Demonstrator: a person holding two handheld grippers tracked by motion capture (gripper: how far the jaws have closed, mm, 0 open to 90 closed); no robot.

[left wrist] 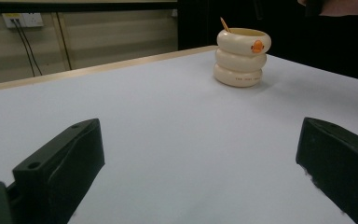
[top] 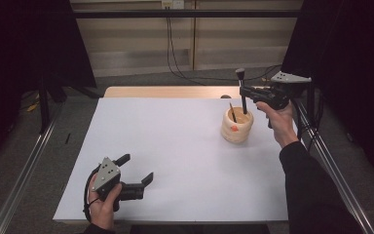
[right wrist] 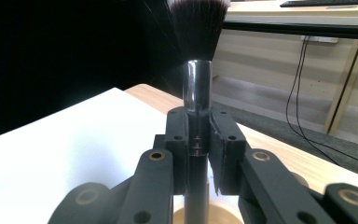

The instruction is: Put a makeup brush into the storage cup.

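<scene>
Now the right gripper (top: 245, 90), jaws clamped on the upright black-handled, dark-bristled makeup brush (top: 242, 90), holds it just above the cream ringed ceramic holder (top: 236, 126), so lowering straight down seems next, while the left gripper (top: 137, 168) rests spread apart.

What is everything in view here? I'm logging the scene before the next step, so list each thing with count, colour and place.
makeup brush: 1, black handle and dark bristles, upright in the right gripper above the holder
holder: 1, cream, ringed, with an orange mark, on the table's far right
thin stick: 1, dark with a tan tip, leaning inside the holder
table: 1, white top with a wooden far edge
wall socket: 1, white, on the far wall, black cables hanging from it
left gripper: 1, black, jaws open, low at the near left
right gripper: 1, black, shut on the brush handle
hands: 2, one on each gripper
</scene>
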